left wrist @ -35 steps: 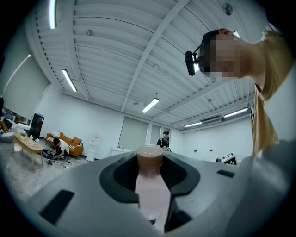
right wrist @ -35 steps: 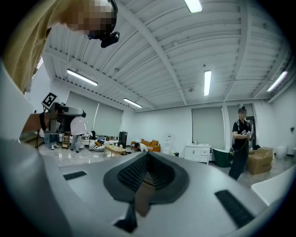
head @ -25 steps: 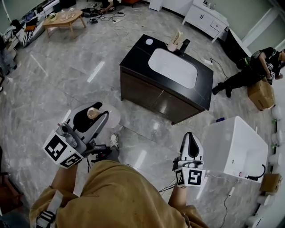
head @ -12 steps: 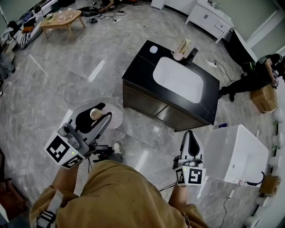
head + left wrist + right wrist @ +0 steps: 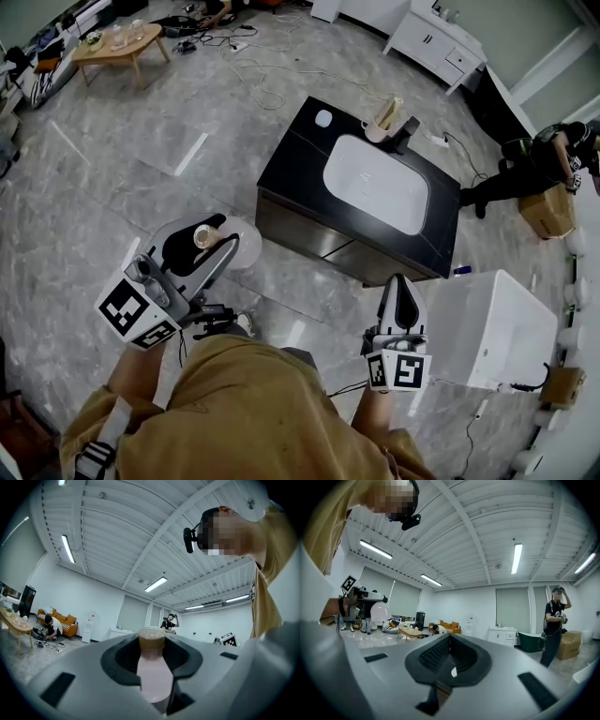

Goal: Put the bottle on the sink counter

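A bottle (image 5: pixel 203 236) with a tan cap and pale pink body stands upright between the jaws of my left gripper (image 5: pixel 192 255), which is shut on its body. In the left gripper view the bottle (image 5: pixel 153 677) fills the gap between the black pads and points up at the ceiling. My right gripper (image 5: pixel 401 302) is held low at the right, jaws together with nothing in them; the right gripper view shows its pads (image 5: pixel 440 656) closed. The sink counter (image 5: pixel 298 155), black-topped with a white basin, stands ahead on the floor, well apart from both grippers.
On the counter's far edge sit a small white disc (image 5: pixel 323 117), a beige holder (image 5: pixel 382 117) and a black tap (image 5: pixel 409 131). A white tub (image 5: pixel 492 323) stands at the right. A person (image 5: pixel 525 159) crouches by a cardboard box (image 5: pixel 550 208). Cables (image 5: pixel 267 70) lie on the floor beyond.
The view has shifted across the floor, so the counter sits slightly lower and to the right in the picture. Both grippers keep their pose; the bottle stays in the left one.
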A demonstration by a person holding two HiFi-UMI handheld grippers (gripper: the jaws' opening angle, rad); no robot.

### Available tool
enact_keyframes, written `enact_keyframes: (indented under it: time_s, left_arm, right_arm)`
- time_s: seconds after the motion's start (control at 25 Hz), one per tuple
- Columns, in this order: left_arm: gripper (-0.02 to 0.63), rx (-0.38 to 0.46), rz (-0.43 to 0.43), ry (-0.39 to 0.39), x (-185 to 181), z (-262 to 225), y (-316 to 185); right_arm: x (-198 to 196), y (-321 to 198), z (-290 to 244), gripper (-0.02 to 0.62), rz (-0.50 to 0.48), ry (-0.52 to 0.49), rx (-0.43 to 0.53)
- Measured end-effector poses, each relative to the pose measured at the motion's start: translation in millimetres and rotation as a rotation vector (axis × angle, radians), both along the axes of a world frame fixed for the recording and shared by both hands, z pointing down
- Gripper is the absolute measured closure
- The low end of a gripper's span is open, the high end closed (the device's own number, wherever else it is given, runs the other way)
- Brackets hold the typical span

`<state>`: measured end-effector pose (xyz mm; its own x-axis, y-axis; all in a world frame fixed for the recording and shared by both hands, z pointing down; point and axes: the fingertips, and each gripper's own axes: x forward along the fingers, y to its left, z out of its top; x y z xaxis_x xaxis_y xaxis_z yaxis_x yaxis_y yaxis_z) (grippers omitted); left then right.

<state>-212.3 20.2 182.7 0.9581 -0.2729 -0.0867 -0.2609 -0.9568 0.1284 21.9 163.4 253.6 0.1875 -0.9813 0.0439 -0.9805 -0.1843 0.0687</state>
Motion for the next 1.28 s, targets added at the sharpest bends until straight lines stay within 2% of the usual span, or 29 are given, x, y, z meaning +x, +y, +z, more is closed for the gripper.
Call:
enact_keyframes:
  time_s: [0.44, 0.72, 1.28]
  left_arm:
    - [0.482, -0.018, 0.009, 0.004, 13.9, 11.8, -26.7]
    - [0.482, -0.011, -0.035, 0.013, 34.2, 12.9, -37.8]
    - [0.482, 0.027, -0.178, -0.005, 111.3, 12.9, -70.7]
  right_arm:
    - [15.1, -13.8, 7.4, 0.589, 0.023, -0.002, -0.011]
    - [35.2, -52.1, 14.1, 0.589, -0.059, -0.012, -0.005]
    - [125.9, -123.3, 7.4, 0.589, -0.198, 0.012, 0.019]
